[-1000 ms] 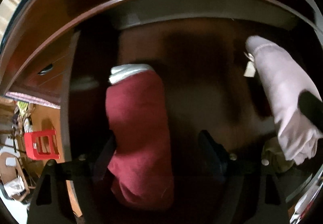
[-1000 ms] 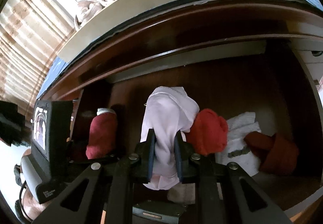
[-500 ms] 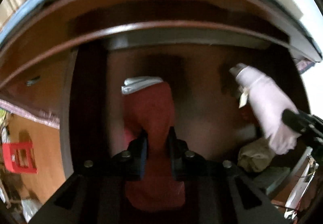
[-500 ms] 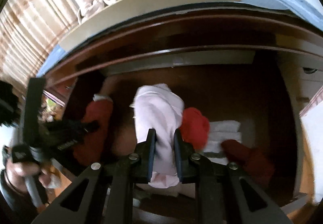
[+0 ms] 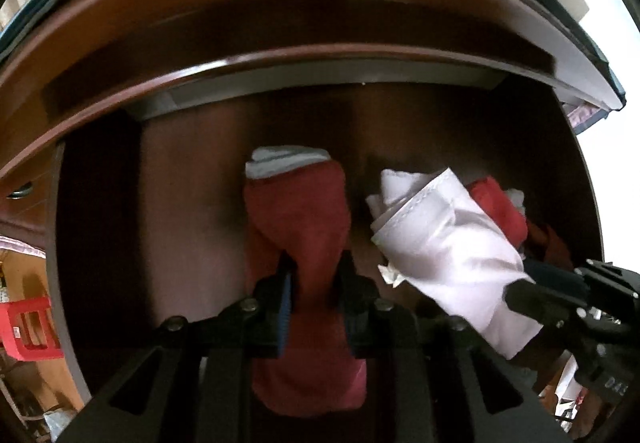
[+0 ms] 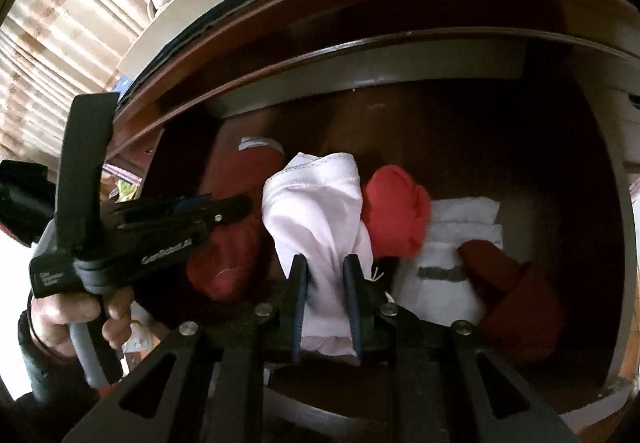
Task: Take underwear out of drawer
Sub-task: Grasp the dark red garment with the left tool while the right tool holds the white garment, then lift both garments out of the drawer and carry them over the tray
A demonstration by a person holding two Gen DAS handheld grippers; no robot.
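Your left hand-held gripper (image 5: 314, 279) pinches the dark red underwear (image 5: 298, 215) while your right hand-held gripper (image 6: 325, 279) clamps the white underwear (image 6: 320, 203) inside the drawer (image 6: 560, 163).

in the drawer (image 6: 592, 171), rolled underwear (image 6: 236, 219) is found leftmost; a second roll (image 6: 320, 211) lies just right, then a bundle (image 6: 396, 215), then folded cloth (image 6: 460, 243).

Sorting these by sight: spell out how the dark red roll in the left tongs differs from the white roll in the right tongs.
The dark red roll is maroon with a pale grey band at its far end; the white roll is plain white with a stitched hem. In the right wrist view the dark red roll lies left of the white roll. Each is rolled underwear over the drawer, pinched by one pair of tongs: left tongs, right tongs.
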